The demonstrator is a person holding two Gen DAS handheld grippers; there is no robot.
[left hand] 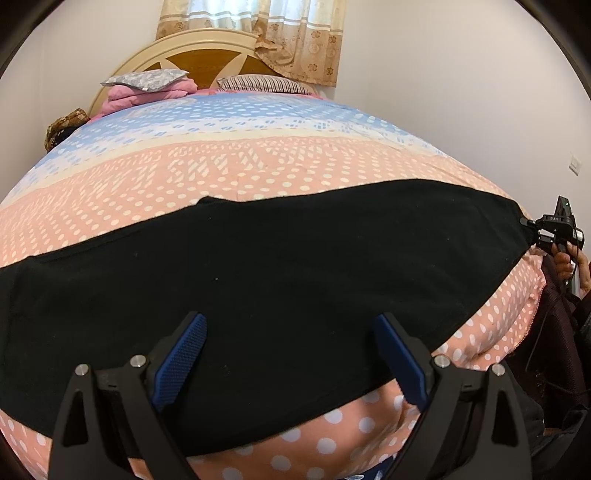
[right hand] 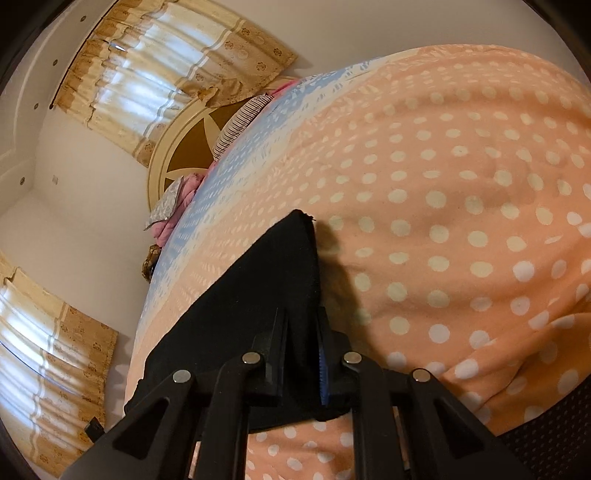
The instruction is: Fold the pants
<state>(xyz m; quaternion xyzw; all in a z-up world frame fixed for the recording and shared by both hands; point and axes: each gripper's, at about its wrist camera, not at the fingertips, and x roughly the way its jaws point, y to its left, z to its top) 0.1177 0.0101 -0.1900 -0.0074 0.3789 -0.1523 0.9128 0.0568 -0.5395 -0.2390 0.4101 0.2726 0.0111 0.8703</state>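
Nearest in the left wrist view, the left tongs (left hand: 290, 356) stand spread wide, their blue pads (left hand: 183, 356) apart over the near edge of the black pants (left hand: 258, 280), gripping nothing. The pants lie flat as a long dark band across the bed (left hand: 221, 177), running from the left edge of the picture to the right side, where they narrow to a corner. At that corner the right tongs (left hand: 528, 229) pinch the cloth, held by the person's hand (left hand: 565, 264) just off the side of the bed.

In the right wrist view the right tongs (right hand: 301, 332) are pressed together on a fold of the pants (right hand: 258, 288), with the black cloth caught between the two fingers and rising to a point just ahead of them. The rest of the pants trail off to the left along the bedspread (right hand: 443, 184), which is peach with white dots near the tongs and turns blue farther up.

Beyond the pants, at the head of the bed, lie a striped pillow (left hand: 266, 83), a grey patterned pillow (left hand: 146, 79) on a folded pink blanket (left hand: 147, 96), then the rounded headboard (left hand: 207, 55), and behind it the curtain (left hand: 258, 29) against a pale wall.
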